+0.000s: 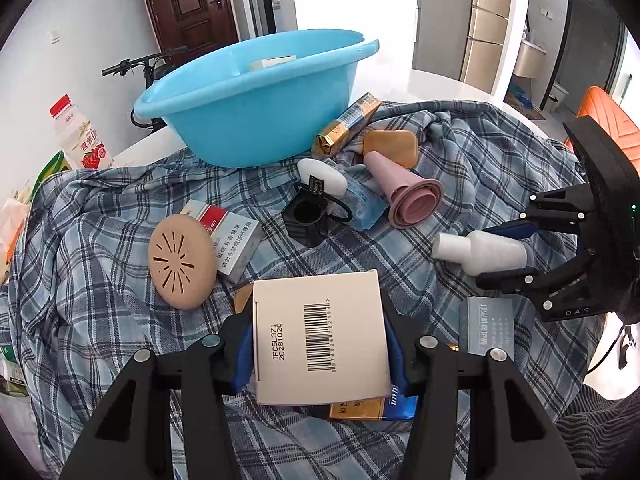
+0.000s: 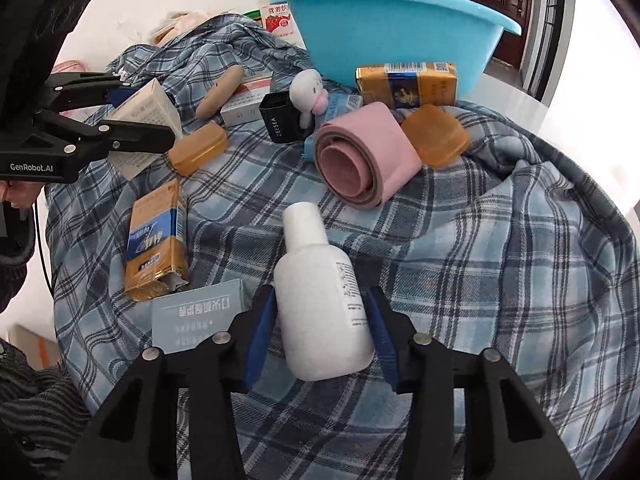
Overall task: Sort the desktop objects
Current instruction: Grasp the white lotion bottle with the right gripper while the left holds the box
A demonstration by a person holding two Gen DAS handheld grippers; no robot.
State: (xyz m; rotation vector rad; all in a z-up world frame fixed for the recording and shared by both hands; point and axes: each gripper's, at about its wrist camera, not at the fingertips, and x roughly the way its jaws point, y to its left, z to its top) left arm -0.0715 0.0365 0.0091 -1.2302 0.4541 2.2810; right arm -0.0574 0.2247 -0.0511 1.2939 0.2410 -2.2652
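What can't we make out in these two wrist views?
- Blue basin contents: left wrist view shows only a white edge above the near wall; right wrist view shows none.
- Gold packet: left wrist view, mostly under the white box the left gripper holds.
- White bottle label: right wrist view, print too small; the right gripper flanks it.

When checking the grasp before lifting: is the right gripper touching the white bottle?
Touching. The right wrist view shows the right gripper with both blue pads pressed against the sides of the white bottle.
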